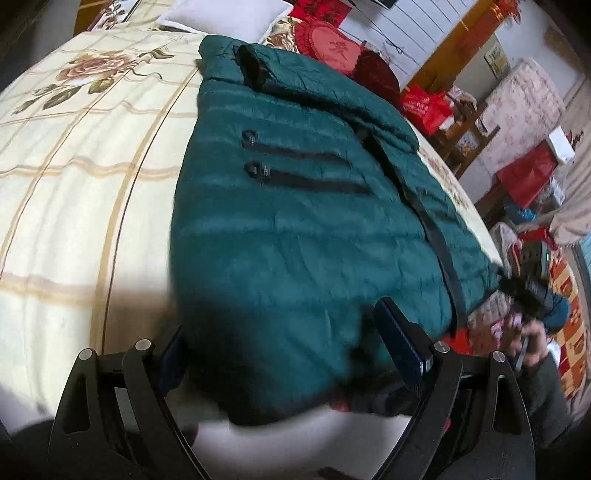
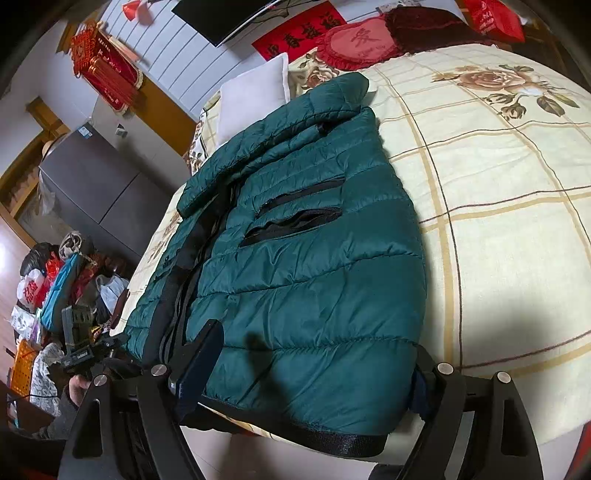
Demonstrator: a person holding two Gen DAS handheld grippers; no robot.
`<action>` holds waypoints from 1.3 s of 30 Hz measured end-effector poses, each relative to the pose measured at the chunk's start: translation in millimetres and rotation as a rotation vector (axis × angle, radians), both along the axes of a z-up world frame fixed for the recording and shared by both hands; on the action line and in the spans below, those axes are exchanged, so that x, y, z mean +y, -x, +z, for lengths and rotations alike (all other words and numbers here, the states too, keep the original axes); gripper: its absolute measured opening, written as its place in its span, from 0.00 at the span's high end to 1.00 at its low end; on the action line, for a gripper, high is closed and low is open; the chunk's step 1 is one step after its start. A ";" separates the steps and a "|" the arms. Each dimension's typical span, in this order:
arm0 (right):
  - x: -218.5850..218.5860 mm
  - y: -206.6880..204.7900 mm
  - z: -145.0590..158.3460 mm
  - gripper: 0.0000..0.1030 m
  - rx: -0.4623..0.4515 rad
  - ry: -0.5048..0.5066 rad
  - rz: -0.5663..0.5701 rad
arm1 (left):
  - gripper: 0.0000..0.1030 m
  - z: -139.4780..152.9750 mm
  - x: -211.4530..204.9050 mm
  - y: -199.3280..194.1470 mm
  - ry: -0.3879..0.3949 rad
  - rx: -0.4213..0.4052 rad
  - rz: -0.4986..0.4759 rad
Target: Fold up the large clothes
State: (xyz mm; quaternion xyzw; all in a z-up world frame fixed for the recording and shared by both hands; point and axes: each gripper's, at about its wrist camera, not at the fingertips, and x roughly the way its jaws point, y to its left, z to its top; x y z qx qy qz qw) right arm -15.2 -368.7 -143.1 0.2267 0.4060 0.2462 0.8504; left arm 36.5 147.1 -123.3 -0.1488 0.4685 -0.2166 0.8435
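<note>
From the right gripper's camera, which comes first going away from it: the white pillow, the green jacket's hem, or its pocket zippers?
1. Jacket hem, just ahead of the right gripper.
2. Pocket zippers, mid-jacket.
3. White pillow, far end of the bed, left.

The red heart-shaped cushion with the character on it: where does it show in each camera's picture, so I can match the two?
Left wrist view: the red heart cushion sits at top centre, beyond the green jacket.
Right wrist view: it lies at the top, right of centre, at the bed's head.
Shared landmark: the white pillow, near the jacket's collar.
</note>
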 end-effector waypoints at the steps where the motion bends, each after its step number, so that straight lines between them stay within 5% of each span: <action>1: 0.1 0.1 0.0 0.18 -0.001 0.001 -0.001 | 0.12 -1.4 -1.6 -5.1 0.013 0.001 0.001; 4: 1.1 0.8 0.5 0.17 -0.003 0.011 -0.001 | 0.12 -2.2 -9.6 -19.2 0.049 -0.001 -0.018; 8: 5.1 -0.7 1.7 0.17 -0.005 0.028 -0.012 | 0.17 -0.9 -14.8 -12.4 -0.020 -0.037 -0.003; 10: 8.0 -1.3 2.6 0.17 -0.008 0.050 -0.017 | 0.43 -1.5 -12.4 -7.3 -0.080 -0.054 0.031; 12: 10.2 -0.6 3.3 0.16 -0.013 0.070 -0.016 | 0.56 -2.5 -6.7 -5.1 -0.107 -0.059 0.069; 18: 20.2 5.7 7.6 0.20 -0.051 0.177 -0.058 | 0.57 -4.2 -10.1 1.9 -0.155 -0.112 0.090; 22: 27.3 10.4 12.6 0.20 -0.114 0.119 0.001 | 0.55 -6.6 -9.0 0.6 -0.132 -0.122 0.121; 26: 23.6 -0.5 2.8 0.22 -0.065 0.097 -0.008 | 0.54 -7.5 -10.9 1.0 -0.144 -0.142 0.138; 30: 22.9 -4.5 3.4 0.37 -0.054 0.127 -0.036 | 0.55 -6.3 -7.6 0.2 -0.132 -0.130 0.145; 35: 20.5 1.8 9.8 0.73 -0.070 0.148 -0.028 | 0.84 -0.7 -7.1 3.7 -0.148 -0.162 0.144; 39: 18.5 9.0 10.7 0.80 -0.073 0.168 -0.029 | 0.87 6.2 -4.4 6.9 -0.167 -0.165 0.146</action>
